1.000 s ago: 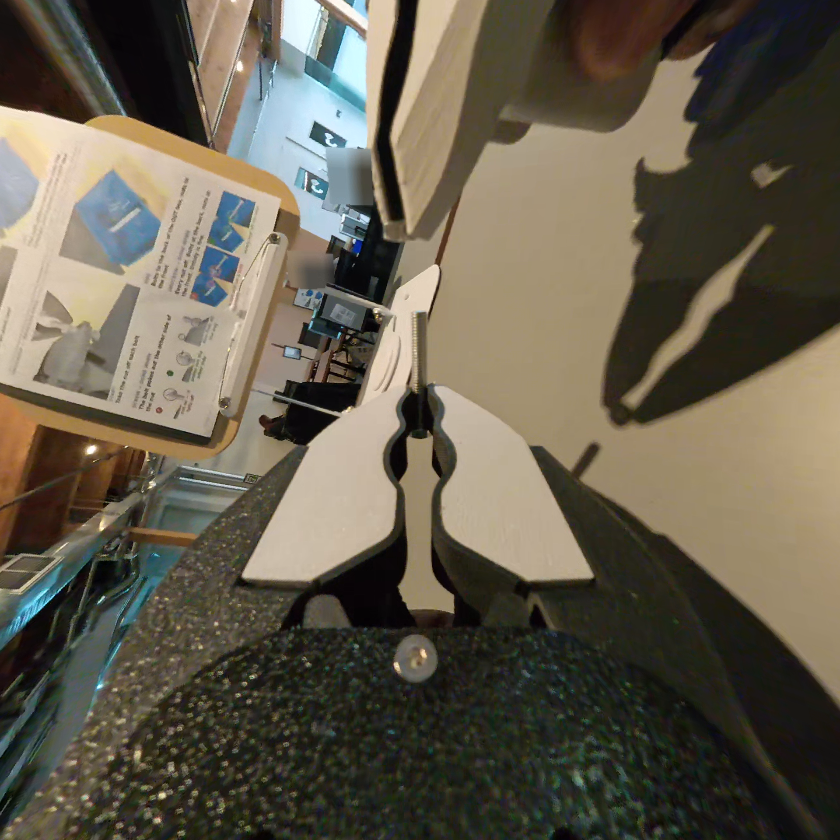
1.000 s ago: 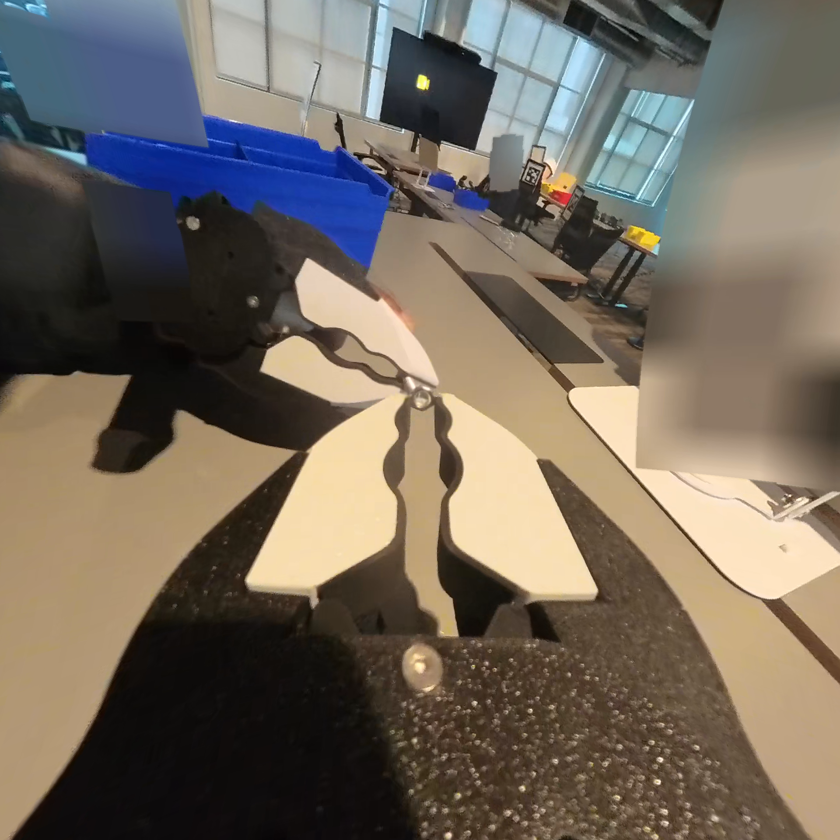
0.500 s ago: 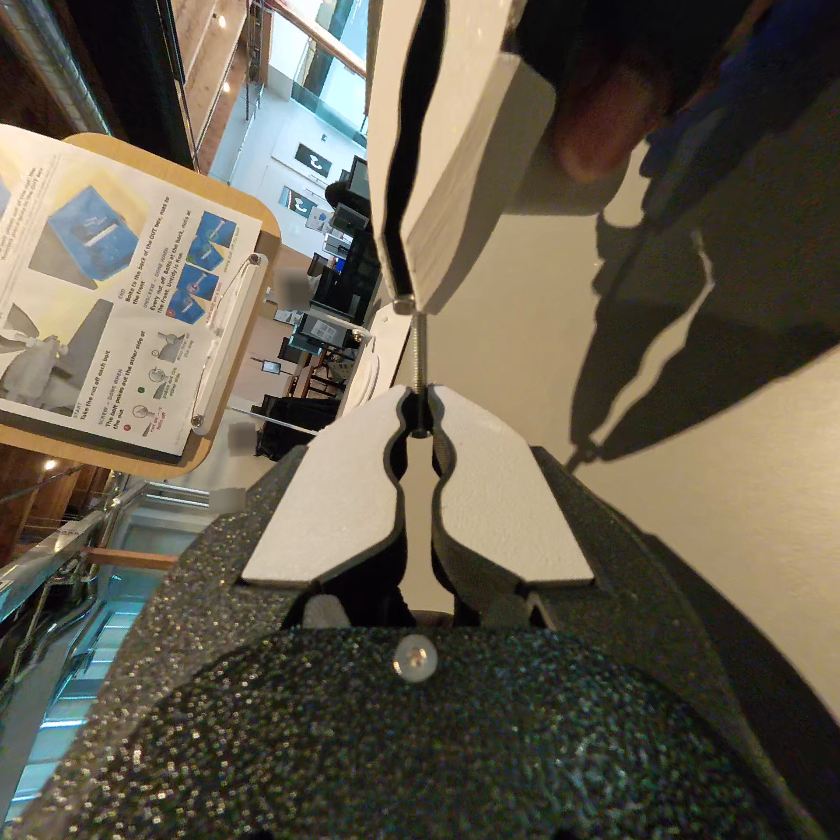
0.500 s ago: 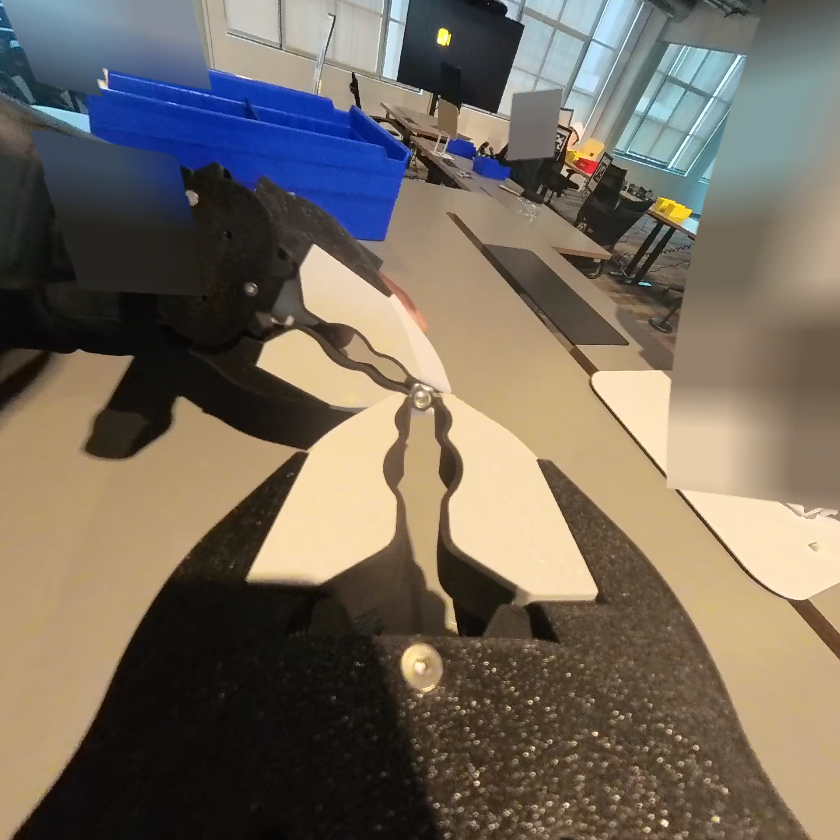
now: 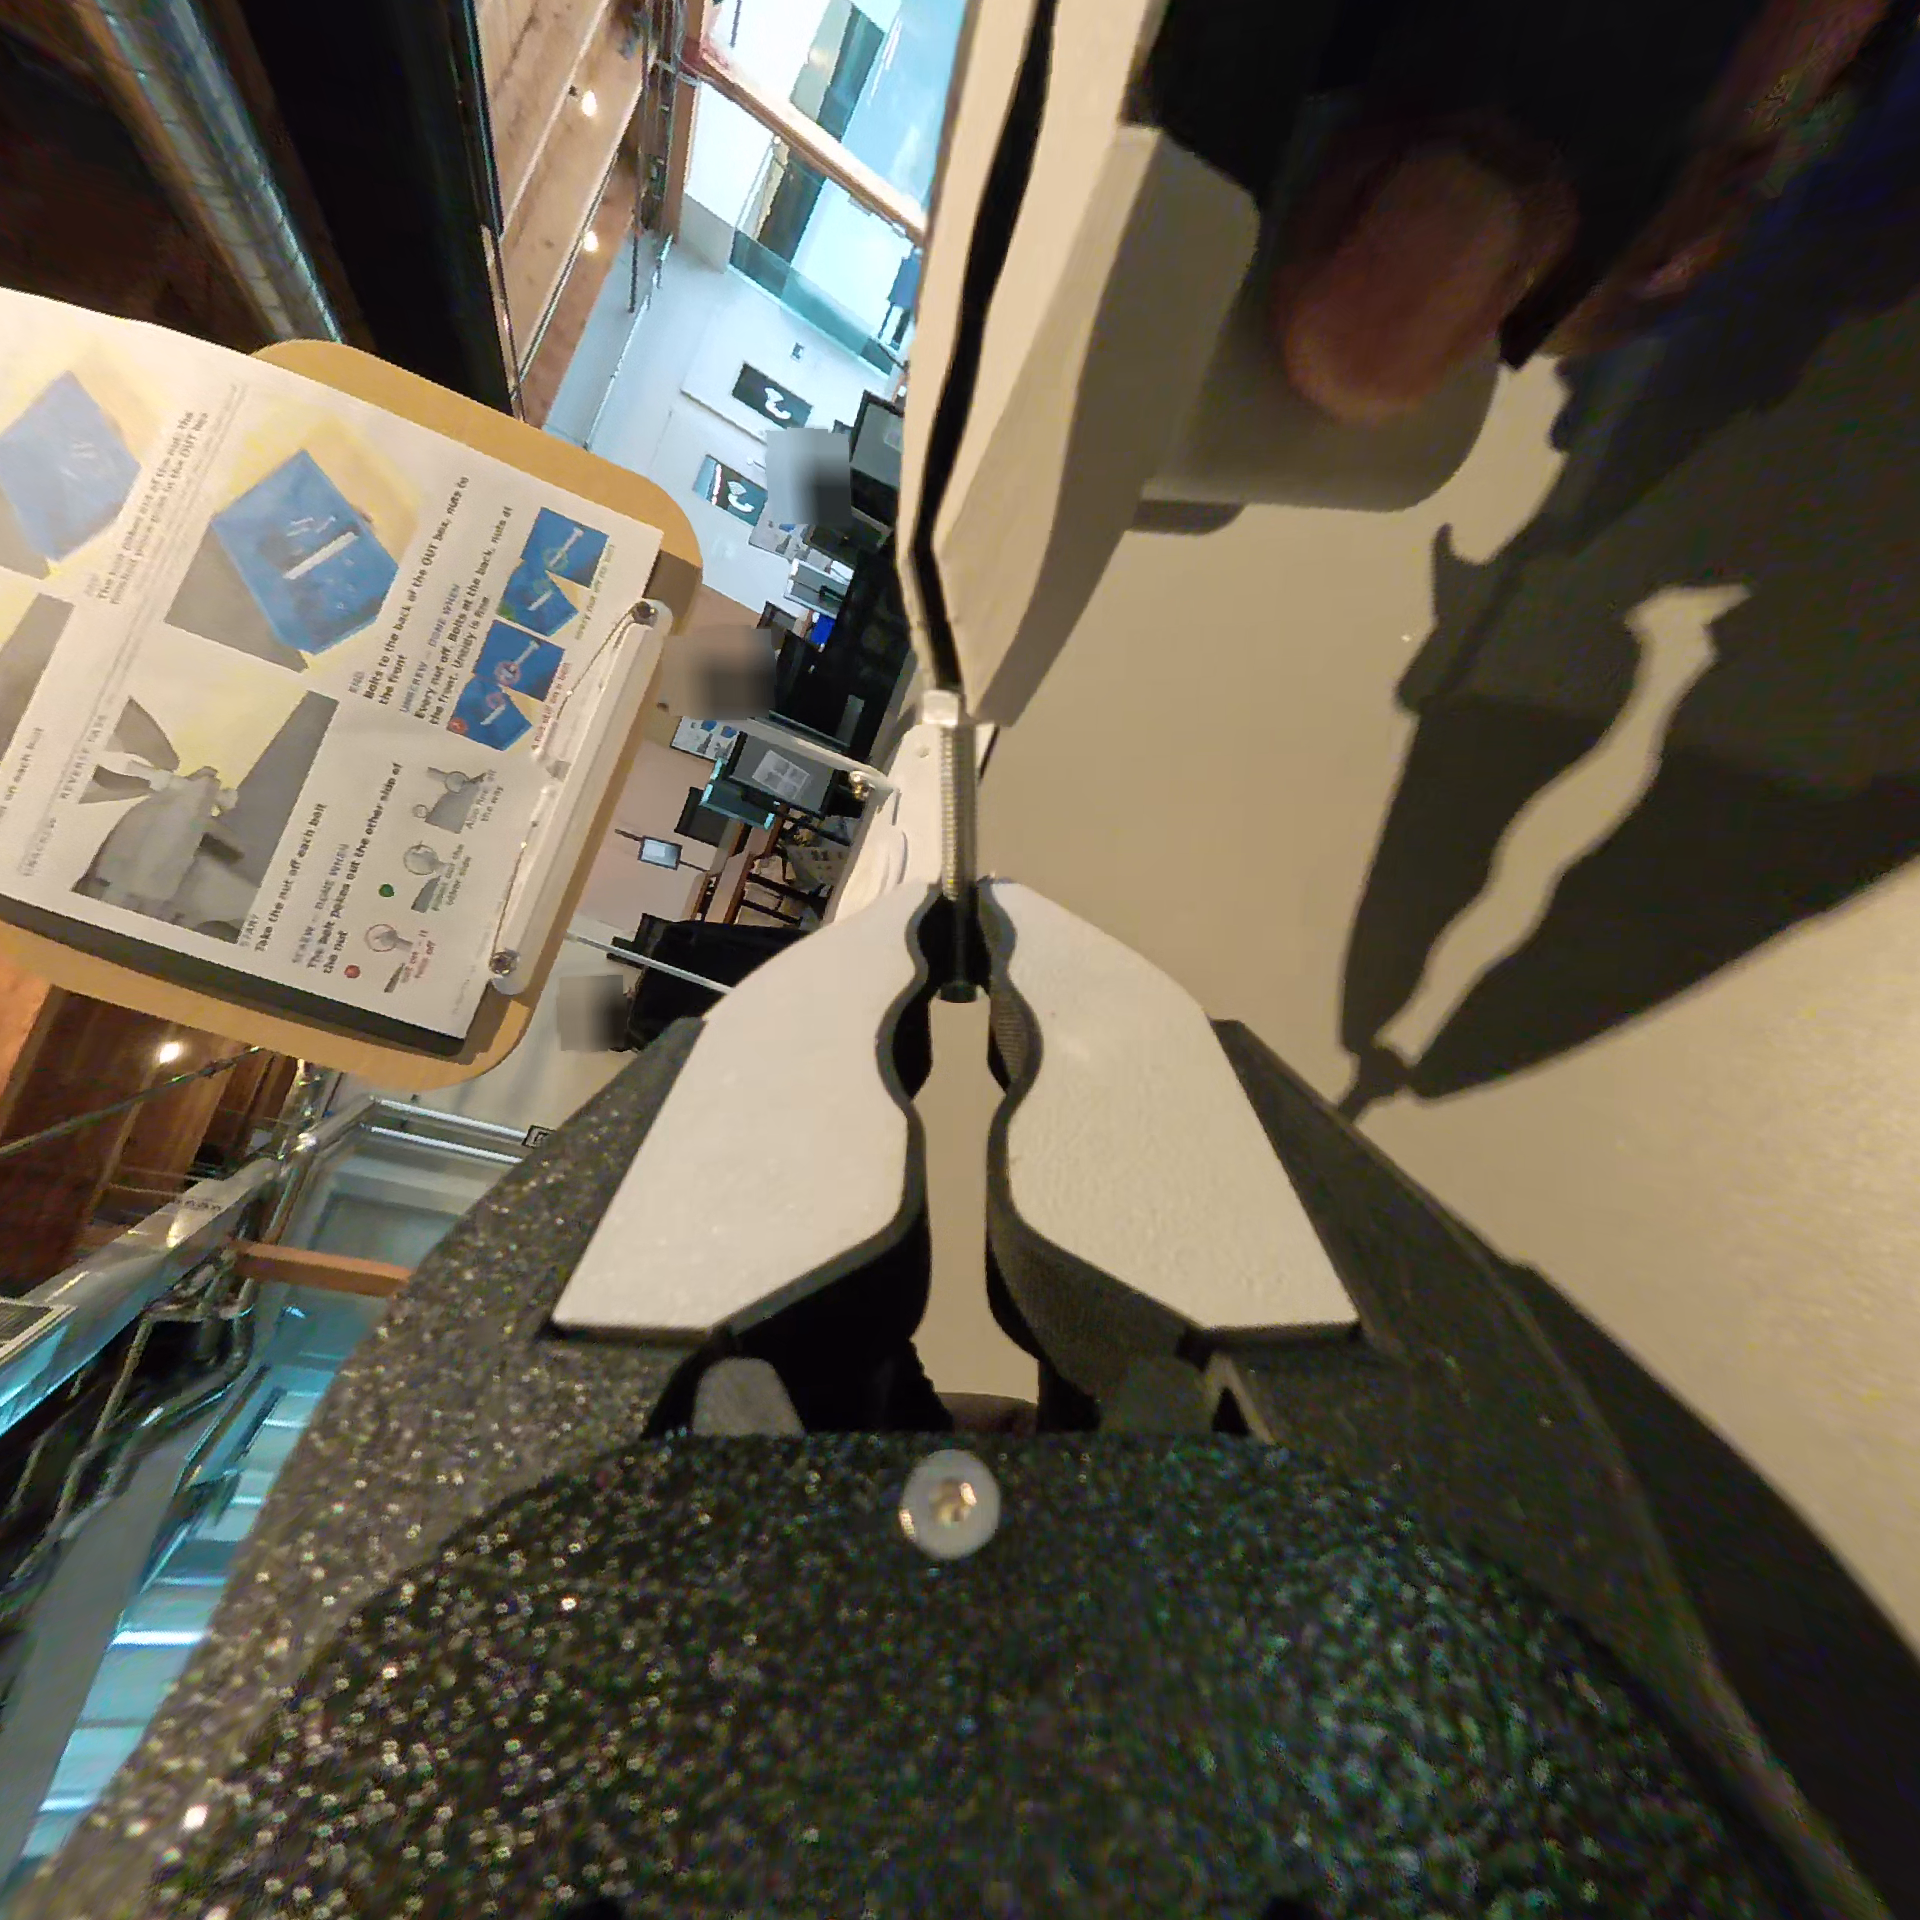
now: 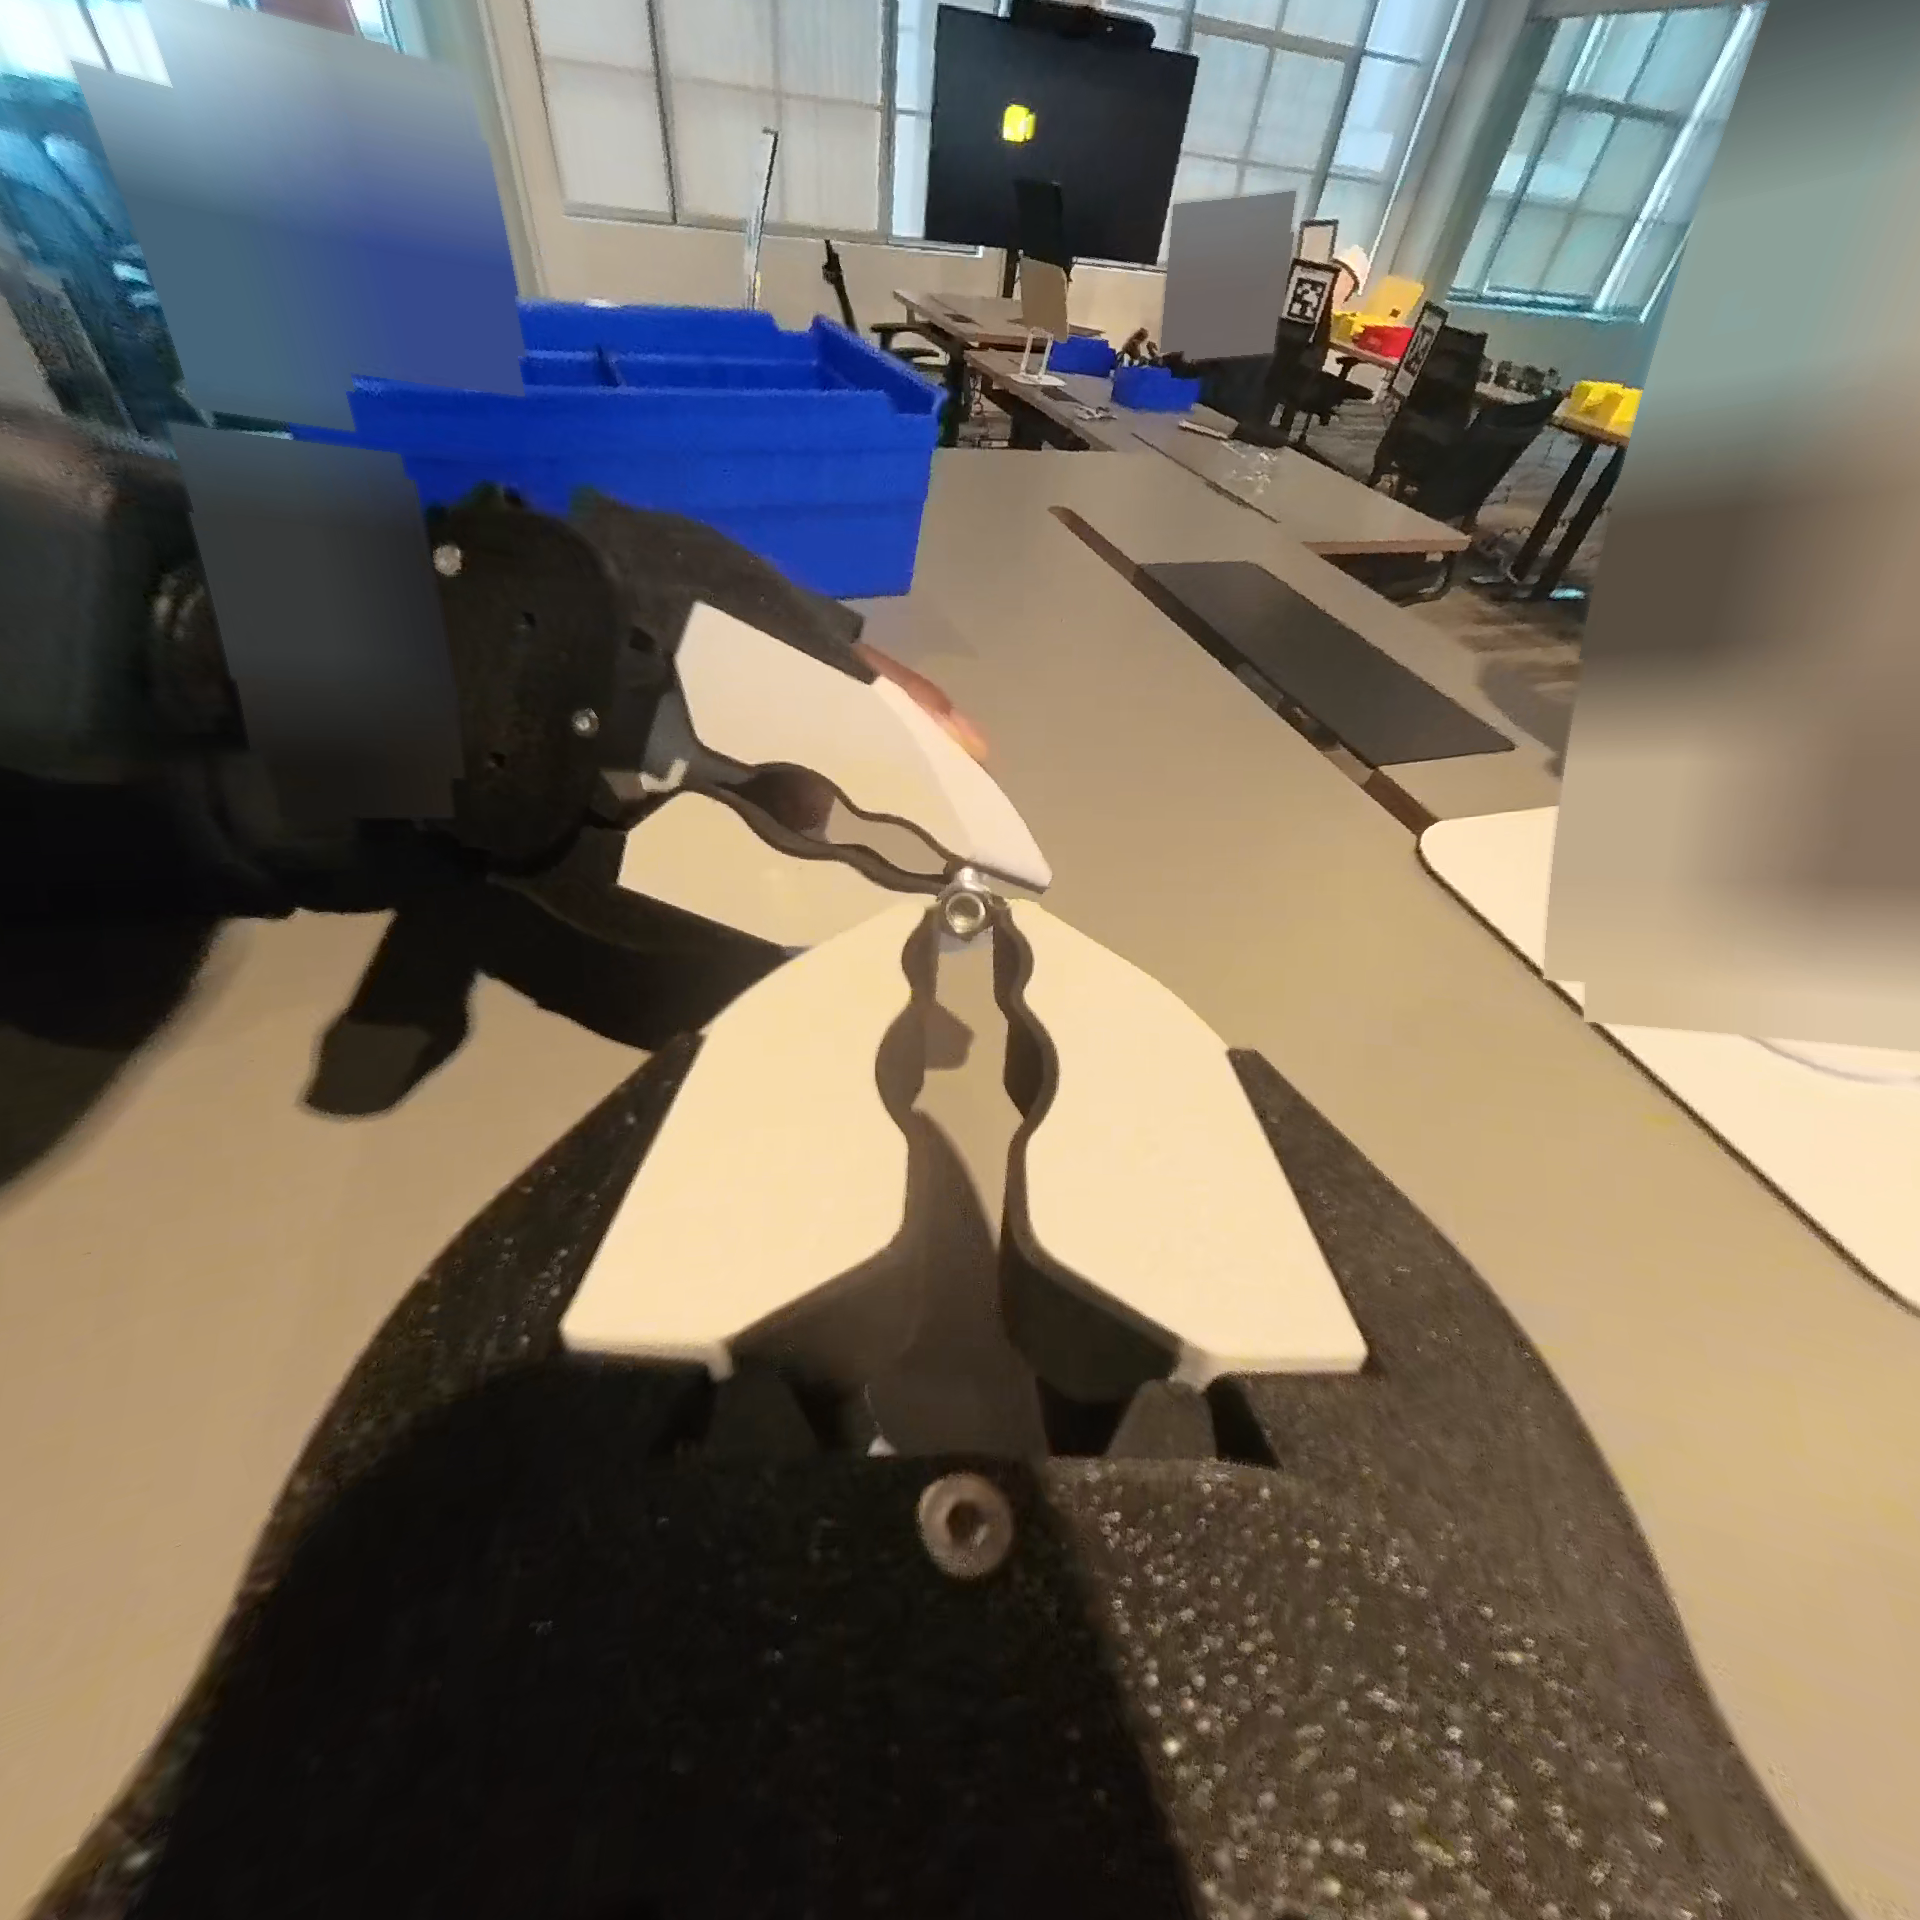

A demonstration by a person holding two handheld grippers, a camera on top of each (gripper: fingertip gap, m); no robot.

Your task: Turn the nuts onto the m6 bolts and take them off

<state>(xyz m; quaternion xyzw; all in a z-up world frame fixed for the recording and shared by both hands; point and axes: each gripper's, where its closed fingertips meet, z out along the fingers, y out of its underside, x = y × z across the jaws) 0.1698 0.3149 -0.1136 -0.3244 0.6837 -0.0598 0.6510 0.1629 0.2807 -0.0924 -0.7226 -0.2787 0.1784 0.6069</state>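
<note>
Above the grey tabletop (image 6: 1195,748), the two grippers meet tip to tip. The left gripper (image 5: 957,914) is clamped narrow around the lower end of a threaded bolt (image 5: 957,800), which sticks straight out past its fingertips. The right gripper (image 6: 962,912) is pinched tight on a small nut (image 6: 961,910) right at the bolt's far end; from the left wrist view you can see that nut (image 5: 940,709) sitting on the bolt's tip. Both pieces are held in the air, well clear of the surface. A blue bin (image 6: 665,436) sits toward the tabletop's far left edge, and a clipboard with an instruction sheet (image 5: 312,707) stands near the right edge.
</note>
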